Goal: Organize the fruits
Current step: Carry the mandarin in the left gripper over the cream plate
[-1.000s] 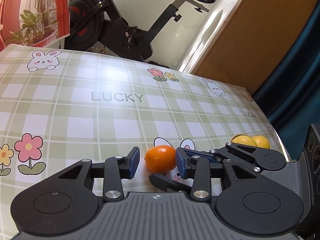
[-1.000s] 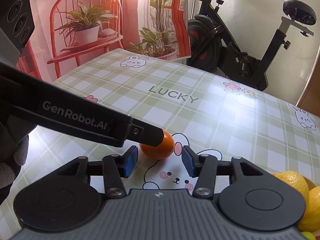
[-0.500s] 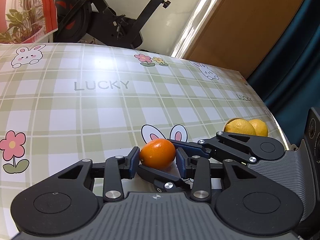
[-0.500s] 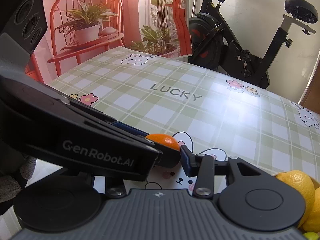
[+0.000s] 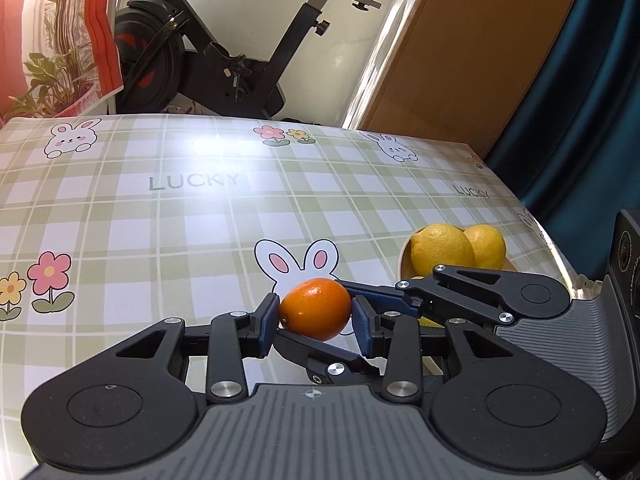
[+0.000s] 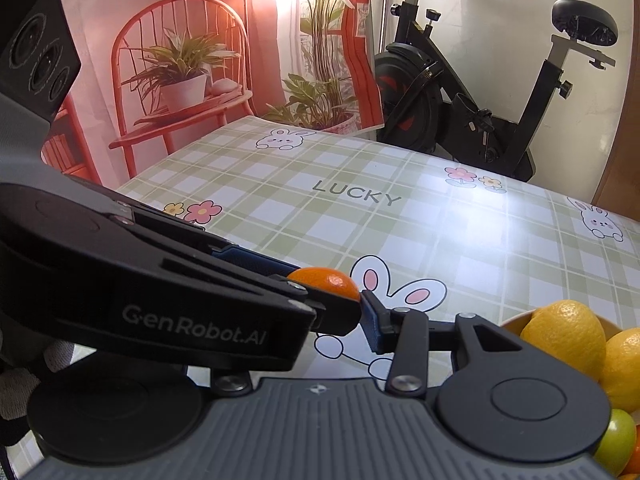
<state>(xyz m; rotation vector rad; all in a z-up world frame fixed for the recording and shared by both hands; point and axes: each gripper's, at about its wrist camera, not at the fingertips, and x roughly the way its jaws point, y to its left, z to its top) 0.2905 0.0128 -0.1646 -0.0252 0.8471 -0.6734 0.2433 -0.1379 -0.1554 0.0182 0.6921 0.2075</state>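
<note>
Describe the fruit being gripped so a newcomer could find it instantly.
On the green plaid tablecloth, find the printed bunny's pink ears near the front edge. In front of them, the small glossy orange citrus fruit sits between the left gripper pads, unlike the yellow lemons bowled at right.

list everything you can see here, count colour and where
orange: 1, orange, between the left gripper's blue pads above the rabbit print
lemons: 2, yellow, in the bowl at the table's right edge
green fruit: 1, green, in the same bowl, near side, partly hidden
bowl: 1, pale rim, right side of the table, mostly hidden
tablecloth: 1, green and white check with rabbits, flowers and LUCKY, covers the table
exercise bike: 1, black, behind the table
red chair with potted plant: 1, on the printed backdrop, far left
left gripper: 1, black with blue pads, shut on the orange
right gripper: 1, black with blue pads, at the orange from the right; its left finger is hidden
</note>
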